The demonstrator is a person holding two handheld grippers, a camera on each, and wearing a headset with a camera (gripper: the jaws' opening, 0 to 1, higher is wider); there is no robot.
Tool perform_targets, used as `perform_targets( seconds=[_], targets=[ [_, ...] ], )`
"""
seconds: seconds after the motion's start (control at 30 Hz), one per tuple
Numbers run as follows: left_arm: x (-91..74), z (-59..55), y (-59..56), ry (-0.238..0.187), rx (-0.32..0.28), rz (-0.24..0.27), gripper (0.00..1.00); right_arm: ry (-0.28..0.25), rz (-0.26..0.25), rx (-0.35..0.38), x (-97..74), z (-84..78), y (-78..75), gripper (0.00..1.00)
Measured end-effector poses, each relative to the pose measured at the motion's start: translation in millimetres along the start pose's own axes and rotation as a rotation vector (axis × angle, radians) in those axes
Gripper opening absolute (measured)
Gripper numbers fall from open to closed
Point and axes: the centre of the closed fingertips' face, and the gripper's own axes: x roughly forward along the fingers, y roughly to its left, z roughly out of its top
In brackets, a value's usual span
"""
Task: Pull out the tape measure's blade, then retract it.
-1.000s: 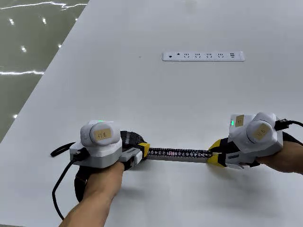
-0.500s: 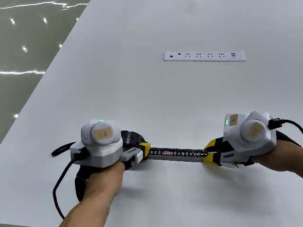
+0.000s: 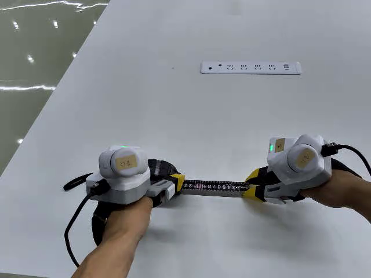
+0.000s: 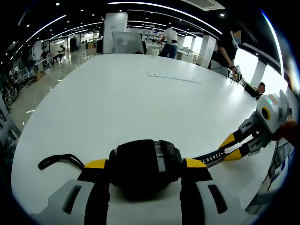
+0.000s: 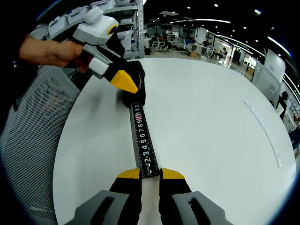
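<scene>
Black blade (image 5: 143,140), pinched at its tip by the narrowed right gripper (image 5: 150,174), now spans less table (image 3: 191,116) as that gripper nears the case (image 4: 145,166) clamped in the left gripper (image 3: 171,185), so retraction looks underway.

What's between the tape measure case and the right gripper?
The pulled-out blade, running from the case to the right gripper pinching its tip; seen in head and right gripper views.

Broad white tabletop (image 3: 191,116) ahead, power strip (image 3: 250,68) well beyond, drawn-out blade (image 3: 214,186) across the near part.
</scene>
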Motion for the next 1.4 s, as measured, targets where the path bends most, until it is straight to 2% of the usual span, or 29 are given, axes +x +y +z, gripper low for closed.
perform_targets(
  seconds=[1.4],
  targets=[
    [-0.2,0.3,-0.8,0.002,-0.011,-0.01,0.56,-0.02,0.024,-0.013,19.0,24.6,6.2,0.1]
  ],
)
